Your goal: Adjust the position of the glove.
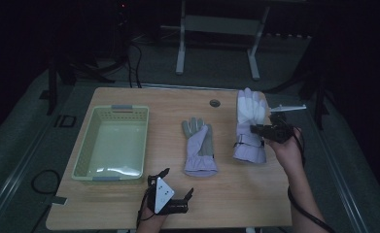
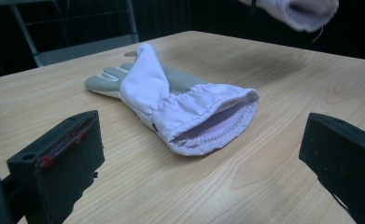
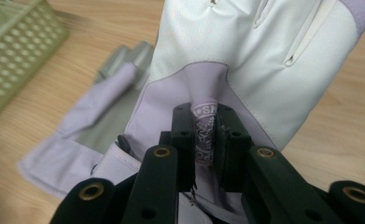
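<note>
Left of the second glove [image 1: 199,147], a basket [image 1: 111,144].

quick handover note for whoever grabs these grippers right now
Right gripper: shut on a fold of the lifted glove, held above the table's right side.
Left gripper: open, holding nothing, near the front edge, facing the second glove.
Second glove lies flat mid-table. The green basket at left holds nothing.
Done: one glove picked up.
Left, probably: both gloves into the basket.
</note>
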The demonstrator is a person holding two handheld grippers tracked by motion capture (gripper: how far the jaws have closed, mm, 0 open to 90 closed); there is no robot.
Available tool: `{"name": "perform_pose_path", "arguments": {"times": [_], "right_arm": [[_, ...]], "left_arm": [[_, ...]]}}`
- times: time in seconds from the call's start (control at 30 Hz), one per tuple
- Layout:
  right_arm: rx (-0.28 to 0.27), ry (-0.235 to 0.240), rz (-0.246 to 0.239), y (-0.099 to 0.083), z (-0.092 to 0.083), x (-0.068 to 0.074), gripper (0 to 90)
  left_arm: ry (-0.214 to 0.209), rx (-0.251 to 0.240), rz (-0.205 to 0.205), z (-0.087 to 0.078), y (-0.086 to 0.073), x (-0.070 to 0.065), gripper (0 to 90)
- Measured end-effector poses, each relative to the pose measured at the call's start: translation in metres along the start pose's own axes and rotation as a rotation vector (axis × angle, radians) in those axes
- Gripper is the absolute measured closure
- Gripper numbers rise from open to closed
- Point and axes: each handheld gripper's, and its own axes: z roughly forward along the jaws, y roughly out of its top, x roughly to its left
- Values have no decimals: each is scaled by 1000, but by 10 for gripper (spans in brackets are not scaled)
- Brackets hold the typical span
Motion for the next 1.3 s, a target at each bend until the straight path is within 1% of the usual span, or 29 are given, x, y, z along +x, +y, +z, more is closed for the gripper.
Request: {"name": "perform_pose_path", "arguments": {"times": [0.03,0.07,0.13,0.17,0.2,0.23,0.27,0.3,0.33,0.37,0.4,0.43,0.47,0.5,0.53,0.6,0.63,0.67,0.7,0.73,0.77,0.8,0.83,0.87,0.9,0.93,1.03,1.17,1.3], "right_arm": [[-3,1,-10,8,-3,9,796],[-3,1,-10,8,-3,9,796],[-11,6,-20,15,-4,18,797],[-17,10,-34,21,-5,28,797],[-17,10,-34,21,-5,28,797],[-22,12,-46,26,-4,38,797],[-22,12,-46,26,-4,38,797],[-24,25,-58,32,-4,49,797],[-24,25,-58,32,-4,49,797],[-26,34,-64,36,-3,59,797],[-26,34,-64,36,-3,59,797],[-29,49,-67,40,-1,70,796],[-29,49,-67,40,-1,70,796],[-27,64,-73,43,2,80,796],[-27,64,-73,43,2,80,796],[-21,80,-85,45,7,92,797],[-11,88,-95,45,11,101,796],[-11,88,-95,45,11,101,796],[3,88,-104,44,18,110,796],[3,88,-104,44,18,110,796],[18,91,-101,43,25,117,796],[18,91,-101,43,25,117,796],[35,98,-98,41,33,123,796],[35,98,-98,41,33,123,796],[46,98,-90,37,43,126,795],[46,98,-90,37,43,126,795],[81,83,-95,30,58,130,794],[128,77,-72,21,77,128,794],[166,48,-61,15,95,124,793]], "left_arm": [[-1,1,2,0,0,0,0],[-1,1,2,0,0,0,0],[-1,-1,1,0,0,0,0],[-1,1,2,0,0,0,0],[-1,1,2,0,0,0,0],[-1,-2,-1,0,0,0,0],[-1,-2,-1,0,0,0,0],[-3,-1,1,0,0,0,0],[-3,-1,1,0,0,0,0],[-3,-1,2,0,0,1,0],[-3,-1,2,0,0,1,0],[-6,-2,-2,0,0,1,0],[-6,-2,-2,0,0,1,0],[-8,-2,-1,0,0,1,0],[-8,-2,-1,0,0,1,0],[-7,0,0,0,0,1,0],[-7,-2,0,0,0,0,0],[-7,-2,0,0,0,0,0],[-7,-1,0,0,0,0,0],[-7,-1,0,0,0,0,0],[-2,-1,0,0,0,0,0],[-2,-1,0,0,0,0,0],[-1,-2,2,0,0,0,0],[-1,-2,2,0,0,0,0],[0,-2,2,0,0,0,0],[-1,-3,0,0,0,0,0],[-2,-2,-1,0,0,0,0],[-2,-2,0,0,0,0,0],[-4,-1,1,0,0,0,0]]}}
